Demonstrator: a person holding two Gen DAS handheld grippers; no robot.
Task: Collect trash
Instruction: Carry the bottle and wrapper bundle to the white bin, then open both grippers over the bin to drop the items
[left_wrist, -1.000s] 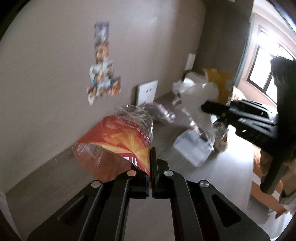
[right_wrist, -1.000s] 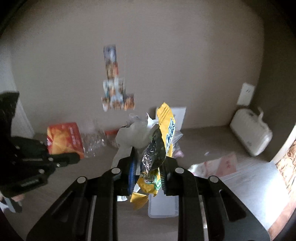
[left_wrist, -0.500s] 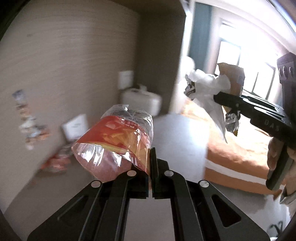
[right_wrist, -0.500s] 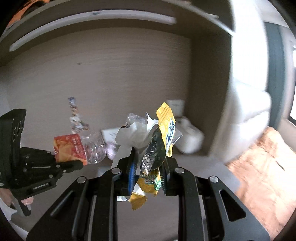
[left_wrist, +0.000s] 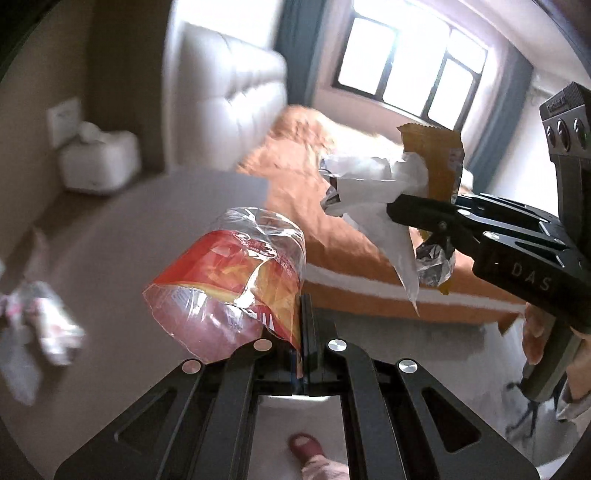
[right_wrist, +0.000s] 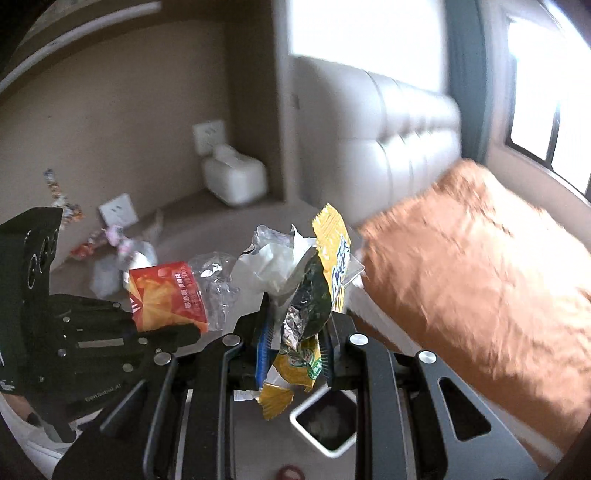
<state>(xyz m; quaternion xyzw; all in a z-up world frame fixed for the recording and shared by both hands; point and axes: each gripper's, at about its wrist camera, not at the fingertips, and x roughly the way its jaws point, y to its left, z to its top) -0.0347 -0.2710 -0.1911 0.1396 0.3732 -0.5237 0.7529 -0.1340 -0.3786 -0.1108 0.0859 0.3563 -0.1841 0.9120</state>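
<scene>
Bed (right_wrist: 491, 280): orange cover, tufted white headboard (right_wrist: 399, 147) behind it, filling the right of the right wrist view; window (left_wrist: 410, 62) bright beyond it in the left wrist view

Surface (left_wrist: 155, 229): grey-brown, running from the wall to the bed edge; a white box-shaped appliance (right_wrist: 236, 179) stands at its far corner under a wall socket (right_wrist: 208, 134)

Loose litter (right_wrist: 118, 251): blurred wrappers and clear plastic lying on the surface near the wall, well apart from both tools

Bin (right_wrist: 327, 424): small, white-rimmed, dark inside, on the floor directly below the right tool in the right wrist view

Left tongs (left_wrist: 303, 328): clenched on the edge of a crushed clear plastic bottle (left_wrist: 236, 291) with a red-orange label; the bottle is held in the air, leaning up and to the left

Right tongs (right_wrist: 295, 332): clenched on a bundle of wrappers (right_wrist: 314, 291), namely a yellow snack packet, crumpled foil and white paper, carried in the air above the bin and just beside the bottle

Slipper (left_wrist: 306, 445): red, on the floor at the bottom of the left wrist view
</scene>
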